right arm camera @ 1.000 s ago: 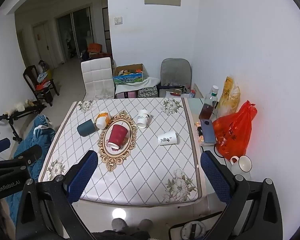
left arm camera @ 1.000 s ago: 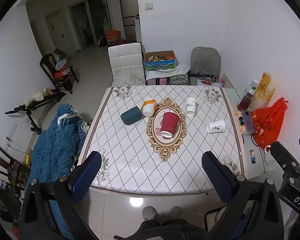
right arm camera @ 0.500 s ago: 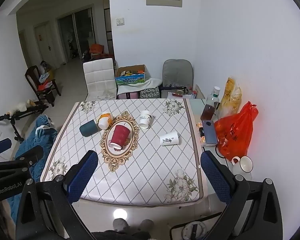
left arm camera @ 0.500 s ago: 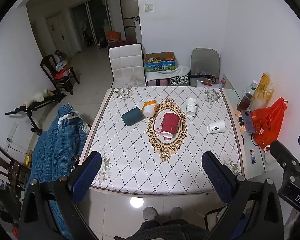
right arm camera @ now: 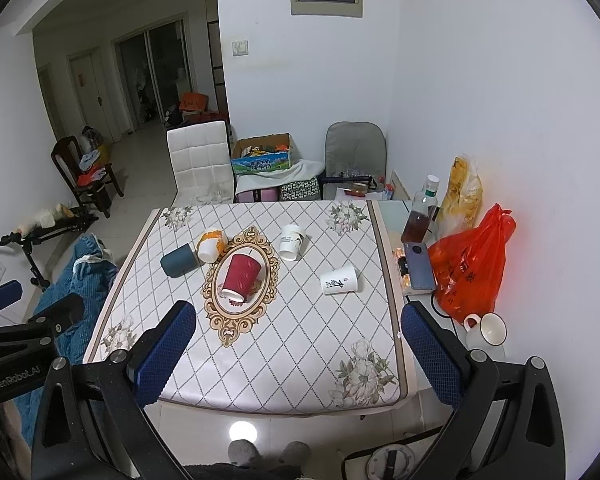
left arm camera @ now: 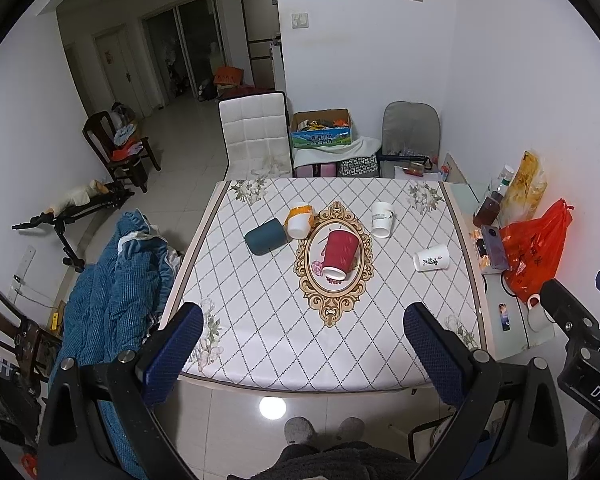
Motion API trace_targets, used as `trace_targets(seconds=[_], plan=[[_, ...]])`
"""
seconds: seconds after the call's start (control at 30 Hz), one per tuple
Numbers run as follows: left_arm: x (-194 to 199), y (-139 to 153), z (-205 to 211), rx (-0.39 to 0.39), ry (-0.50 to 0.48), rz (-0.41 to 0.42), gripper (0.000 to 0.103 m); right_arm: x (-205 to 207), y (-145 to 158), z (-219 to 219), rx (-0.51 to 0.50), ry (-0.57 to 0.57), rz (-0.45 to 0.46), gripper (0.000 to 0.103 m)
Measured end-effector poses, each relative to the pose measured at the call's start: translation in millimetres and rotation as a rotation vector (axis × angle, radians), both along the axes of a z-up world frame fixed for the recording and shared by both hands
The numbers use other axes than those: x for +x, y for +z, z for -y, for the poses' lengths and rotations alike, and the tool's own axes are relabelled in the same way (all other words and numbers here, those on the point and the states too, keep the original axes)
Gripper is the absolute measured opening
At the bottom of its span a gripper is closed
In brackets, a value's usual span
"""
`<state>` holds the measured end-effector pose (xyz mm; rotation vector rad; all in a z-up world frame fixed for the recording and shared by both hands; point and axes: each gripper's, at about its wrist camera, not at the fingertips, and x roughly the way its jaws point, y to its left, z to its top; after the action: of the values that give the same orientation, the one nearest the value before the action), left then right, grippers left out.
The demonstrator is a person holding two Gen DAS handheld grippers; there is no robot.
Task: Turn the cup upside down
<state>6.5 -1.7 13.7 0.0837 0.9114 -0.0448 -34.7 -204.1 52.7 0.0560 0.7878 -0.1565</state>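
Note:
A red ribbed paper cup (left arm camera: 339,254) (right arm camera: 239,277) lies on its side on an ornate gold oval mat (left arm camera: 333,285) in the middle of the table (left arm camera: 260,344). A dark teal cup (left arm camera: 265,235), an orange-and-white cup (left arm camera: 299,221) and two white paper cups (left arm camera: 381,219) (left arm camera: 431,257) also lie tipped over. My left gripper (left arm camera: 300,344) is open and empty, high above the table's near edge. My right gripper (right arm camera: 296,346) is open and empty too, held to its right.
A side shelf at right holds an orange plastic bag (right arm camera: 470,264), a phone (right arm camera: 418,266), a bottle (right arm camera: 418,216) and a white mug (right arm camera: 486,330). A blue blanket (left arm camera: 112,280) drapes a chair at left. White and grey chairs stand behind the table.
Both grippers have risen and drawn back slightly, so the table sits a little lower and smaller in view. The cups have not moved.

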Motion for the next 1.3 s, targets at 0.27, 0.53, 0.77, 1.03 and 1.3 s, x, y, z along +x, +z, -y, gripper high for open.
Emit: trace_targets(seconds=[0.27,0.53,0.77,1.03,1.3], plan=[[-6,8,-2,0.003,0.000,0.009,0.103,0,4,1,0.000,0.000,0.007,0.103],[-6,7,-1,0.002,0.000,0.014,0.103,-1,3,1,0.000,0.001,0.006,0.103],[-2,10,4,-0.008,-0.001,0.024,0.103,-1,4,0,-0.002,0.001,0.008,0.103],[-4,12,4,-0.010,-0.001,0.029,0.103,-1,7,-1,0.004,0.005,0.009,0.103],[-6,12,2,-0.014,-0.002,0.031,0.103,0,11,-4,0.005,0.006,0.014,0.103]])
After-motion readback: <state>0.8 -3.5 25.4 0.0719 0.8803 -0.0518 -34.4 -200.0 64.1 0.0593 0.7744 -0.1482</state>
